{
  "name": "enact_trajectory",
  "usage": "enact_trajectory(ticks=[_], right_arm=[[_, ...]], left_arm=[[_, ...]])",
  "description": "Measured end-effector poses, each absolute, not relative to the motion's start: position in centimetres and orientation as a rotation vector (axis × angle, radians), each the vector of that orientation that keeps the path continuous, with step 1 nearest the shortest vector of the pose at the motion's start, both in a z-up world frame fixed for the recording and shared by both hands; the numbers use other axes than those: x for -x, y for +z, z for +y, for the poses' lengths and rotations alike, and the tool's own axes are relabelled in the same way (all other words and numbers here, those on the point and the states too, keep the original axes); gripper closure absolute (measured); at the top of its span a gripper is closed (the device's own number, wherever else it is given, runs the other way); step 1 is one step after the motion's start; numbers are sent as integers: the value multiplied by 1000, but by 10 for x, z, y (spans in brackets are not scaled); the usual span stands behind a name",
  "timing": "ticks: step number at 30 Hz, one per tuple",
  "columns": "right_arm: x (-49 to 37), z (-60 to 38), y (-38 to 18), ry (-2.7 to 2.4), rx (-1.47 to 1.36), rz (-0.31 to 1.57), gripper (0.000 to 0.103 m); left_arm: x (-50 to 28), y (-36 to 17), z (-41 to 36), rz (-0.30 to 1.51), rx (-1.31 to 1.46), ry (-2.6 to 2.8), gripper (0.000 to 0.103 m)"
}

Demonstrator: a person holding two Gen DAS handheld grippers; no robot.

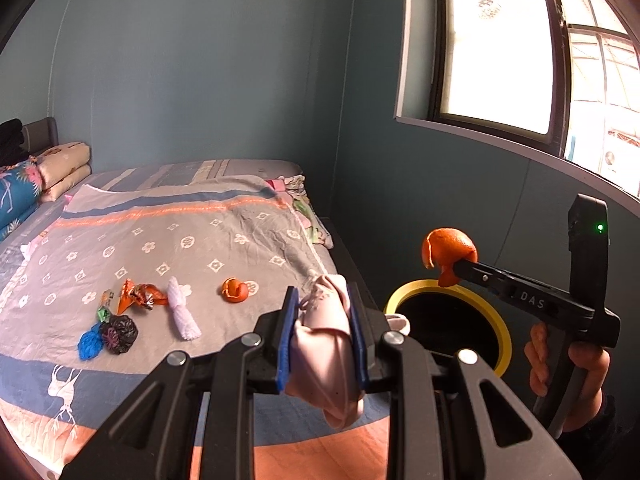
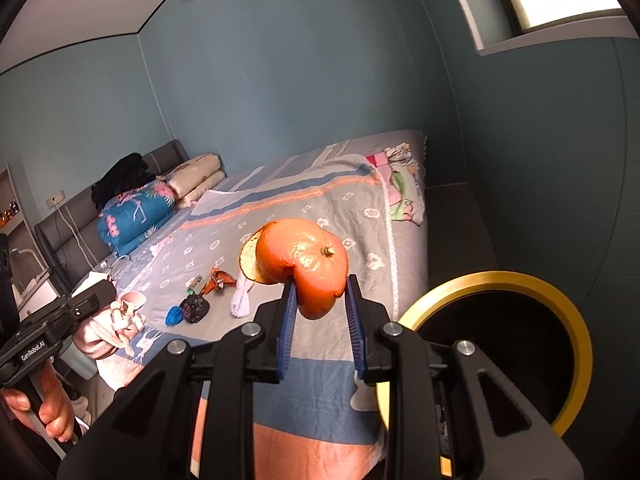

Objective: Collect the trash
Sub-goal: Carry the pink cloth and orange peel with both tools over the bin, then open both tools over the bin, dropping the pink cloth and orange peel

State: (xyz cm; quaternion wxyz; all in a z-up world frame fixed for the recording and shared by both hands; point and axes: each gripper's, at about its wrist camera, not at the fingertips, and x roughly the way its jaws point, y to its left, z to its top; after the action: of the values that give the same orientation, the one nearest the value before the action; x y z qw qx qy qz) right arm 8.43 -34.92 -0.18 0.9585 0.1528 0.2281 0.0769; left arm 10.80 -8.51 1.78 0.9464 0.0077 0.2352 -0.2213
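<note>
Trash is split between the two tools and the bedspread. In the left wrist view, the left gripper [image 1: 324, 336] at bottom centre is clamped narrow on a crumpled pink bag [image 1: 328, 344]; its long axis runs along the fingers, from the knotted end above the fingertips toward the camera. At right of frame the right gripper [image 1: 454, 268] holds an orange peel [image 1: 450, 250] above the yellow rim of the bin [image 1: 502, 328], whose dark mouth lies just beside the bed's edge. Neither piece is in the bin yet. Left on the bedspread [image 1: 224, 240], lower left of centre: a second peel [image 1: 235, 290], a white foam fruit net [image 1: 182, 312], an orange foil wrapper [image 1: 138, 294], a small green-and-white packet [image 1: 105, 305], a dark net ball [image 1: 118, 334] and a blue one [image 1: 90, 345].

In the right wrist view, the right gripper [image 2: 322, 312] pinches the orange peel [image 2: 304, 268] by its lower lobe, jaws narrow; the dome points up, stem scar upper right, long axis tilting from upper left to lower right. The bin [image 2: 496, 282] sits lower right, its contents too dark to judge. The pink bag [image 2: 116, 324] hangs from the left gripper [image 2: 102, 306] at lower left. Most of the collecting looks still ahead.
</note>
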Motion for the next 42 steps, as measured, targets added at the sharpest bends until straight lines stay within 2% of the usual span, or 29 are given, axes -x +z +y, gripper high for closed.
enact_trajectory(ticks=[18,42], right_arm=[[-55,-404,-13,-28,-337,420,79],[-67,-487,-57,-197,-411,505,79]], left_arm=[[-127,6,-159,503,-94,-562,80],[-183,-58,-266,644,-111,-672,80]])
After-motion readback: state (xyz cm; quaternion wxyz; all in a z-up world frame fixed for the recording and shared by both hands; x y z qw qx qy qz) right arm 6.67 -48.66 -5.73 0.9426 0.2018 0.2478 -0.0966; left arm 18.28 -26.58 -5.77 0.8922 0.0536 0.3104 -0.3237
